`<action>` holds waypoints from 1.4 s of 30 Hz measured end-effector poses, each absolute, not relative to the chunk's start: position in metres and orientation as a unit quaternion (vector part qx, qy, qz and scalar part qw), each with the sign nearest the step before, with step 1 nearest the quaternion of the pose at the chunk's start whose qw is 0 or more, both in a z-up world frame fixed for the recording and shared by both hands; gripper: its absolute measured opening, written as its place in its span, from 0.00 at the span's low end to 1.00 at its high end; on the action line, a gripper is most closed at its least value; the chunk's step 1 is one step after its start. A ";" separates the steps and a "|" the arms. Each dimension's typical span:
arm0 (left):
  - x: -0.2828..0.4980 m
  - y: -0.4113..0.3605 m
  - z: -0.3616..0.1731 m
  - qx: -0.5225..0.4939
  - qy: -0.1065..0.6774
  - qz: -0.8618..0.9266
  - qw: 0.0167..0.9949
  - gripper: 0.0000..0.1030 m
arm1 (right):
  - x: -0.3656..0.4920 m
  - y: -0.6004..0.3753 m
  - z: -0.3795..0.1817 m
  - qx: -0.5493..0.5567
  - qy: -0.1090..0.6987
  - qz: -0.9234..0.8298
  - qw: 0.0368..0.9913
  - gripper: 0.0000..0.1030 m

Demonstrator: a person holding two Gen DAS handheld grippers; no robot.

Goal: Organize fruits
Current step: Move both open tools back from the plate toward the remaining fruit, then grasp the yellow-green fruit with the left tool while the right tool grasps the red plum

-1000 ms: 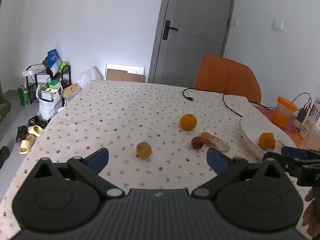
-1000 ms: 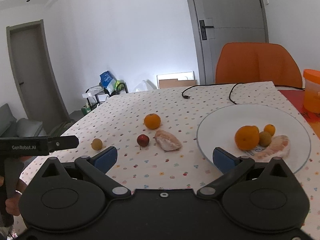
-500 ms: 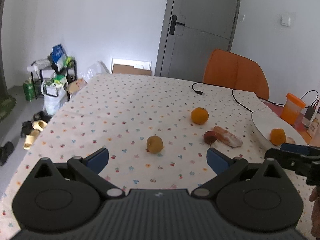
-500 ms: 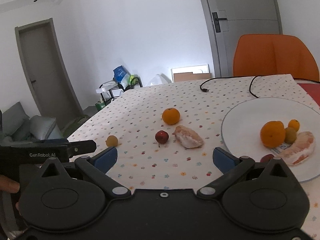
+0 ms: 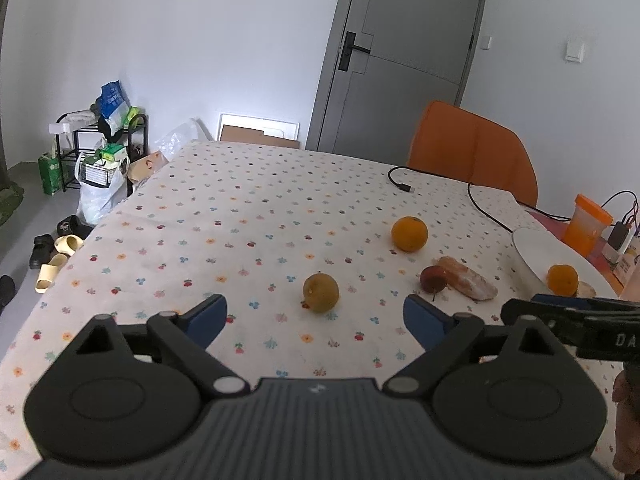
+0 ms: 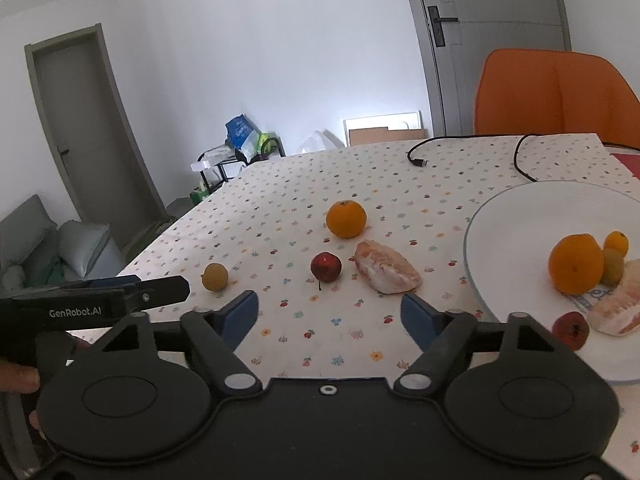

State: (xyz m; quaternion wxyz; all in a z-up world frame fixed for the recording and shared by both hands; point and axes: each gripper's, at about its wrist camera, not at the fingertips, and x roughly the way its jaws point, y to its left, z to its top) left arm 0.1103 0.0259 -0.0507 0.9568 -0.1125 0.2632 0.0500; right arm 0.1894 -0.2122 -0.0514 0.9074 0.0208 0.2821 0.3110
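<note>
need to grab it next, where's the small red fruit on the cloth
In the right wrist view the small red fruit lies on the tablecloth, left of the pomelo wedge and in front of the loose orange; the white plate is farther right.

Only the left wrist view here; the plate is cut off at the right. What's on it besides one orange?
Observer: The plate also holds a smaller orange, a greenish fruit, a pomelo segment and a small red fruit.
Reviewer: Is the right hand-held gripper holding anything?
Observer: No, the right hand-held gripper is open and empty.
Reviewer: Anything off to the left?
Observer: A second door and a grey sofa.
</note>
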 end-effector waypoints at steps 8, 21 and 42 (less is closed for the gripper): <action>0.127 0.027 -0.058 -0.115 0.276 0.046 0.953 0.68 | 0.199 -0.200 -0.054 -0.001 0.288 0.318 0.903 0.60; 0.152 0.029 -0.064 -0.116 0.296 0.050 0.947 0.40 | 0.221 -0.182 -0.055 -0.020 0.296 0.322 0.899 0.45; 0.141 0.036 -0.057 -0.119 0.289 0.053 0.949 0.22 | 0.241 -0.152 -0.067 -0.065 0.306 0.321 0.894 0.25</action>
